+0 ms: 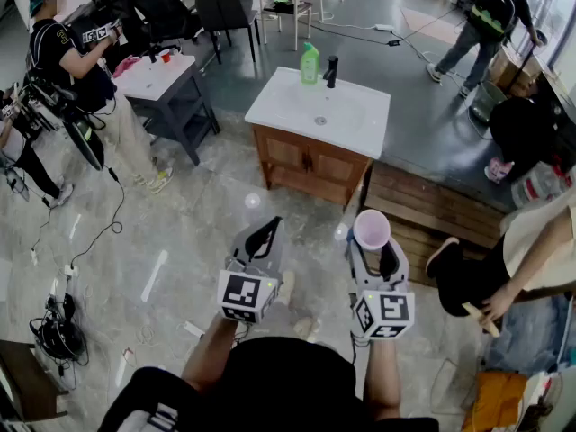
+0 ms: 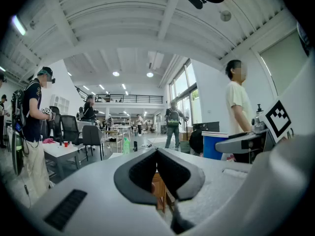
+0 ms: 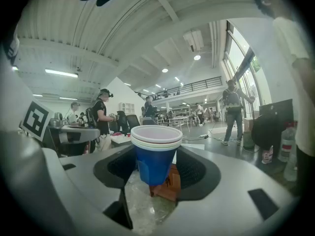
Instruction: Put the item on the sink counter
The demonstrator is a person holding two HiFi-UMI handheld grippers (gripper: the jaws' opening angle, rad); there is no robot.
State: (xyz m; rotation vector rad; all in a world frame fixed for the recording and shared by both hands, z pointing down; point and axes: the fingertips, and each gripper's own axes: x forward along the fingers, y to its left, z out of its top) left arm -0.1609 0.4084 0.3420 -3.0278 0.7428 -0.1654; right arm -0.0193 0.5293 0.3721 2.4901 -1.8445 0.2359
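You hold the cup [image 1: 372, 229] in the right gripper [image 1: 372, 248], left gripper [image 1: 268, 228] closed, empty; keep it level to the counter [image 1: 270, 106].

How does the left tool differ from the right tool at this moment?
The left tool holds nothing; the right tool grips a blue cup. The left tool's jaws are closed together; the right tool's jaws stand apart around the blue cup. Both point roughly toward the sink counter.

Your right tool [image 1: 373, 247] hides the cup [image 1: 371, 229] base from overhead; the green bottle [image 1: 309, 64] label is illegibly small.
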